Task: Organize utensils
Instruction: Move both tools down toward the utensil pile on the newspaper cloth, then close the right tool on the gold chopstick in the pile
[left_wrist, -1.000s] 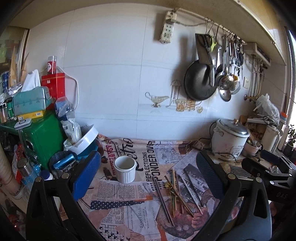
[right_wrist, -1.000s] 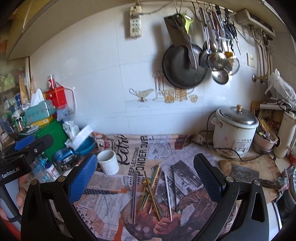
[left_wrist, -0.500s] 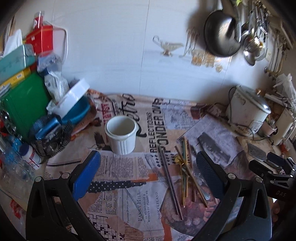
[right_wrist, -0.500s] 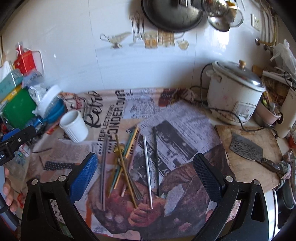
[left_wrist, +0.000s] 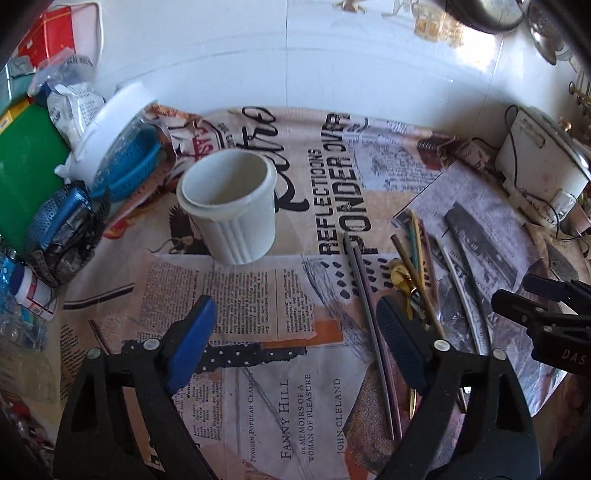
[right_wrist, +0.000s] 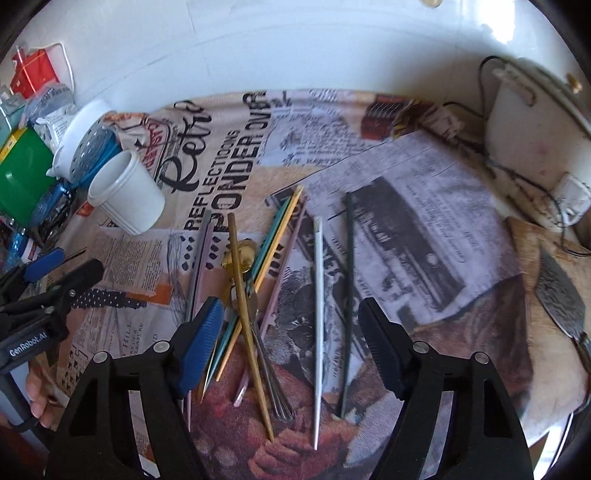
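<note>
A white ribbed cup (left_wrist: 231, 210) (right_wrist: 125, 192) stands upright on the newspaper-print cloth (left_wrist: 295, 387). To its right, several loose chopsticks lie jumbled with a gold spoon (right_wrist: 240, 254). My left gripper (left_wrist: 295, 314) hovers over bare cloth in front of the cup, its jaws closing on nothing; a grey chopstick pair (left_wrist: 369, 325) runs beside its right finger. My right gripper (right_wrist: 291, 310) hangs over the pile, jaws closing, pads apart from everything. Between its fingers I see a gold chopstick (right_wrist: 243, 295), a white chopstick (right_wrist: 318, 314) and a dark green chopstick (right_wrist: 347, 295).
A white rice cooker (right_wrist: 535, 129) with its cord stands at the back right. A cleaver (right_wrist: 561, 295) rests on a wooden board at the right. A green box (left_wrist: 26, 166), a blue colander (left_wrist: 125, 166) and bottles crowd the left edge. The tiled wall closes the back.
Both grippers have dropped toward the cloth and tipped downward, so the hanging pans have left view. Both pairs of jaws stand narrower than before.
</note>
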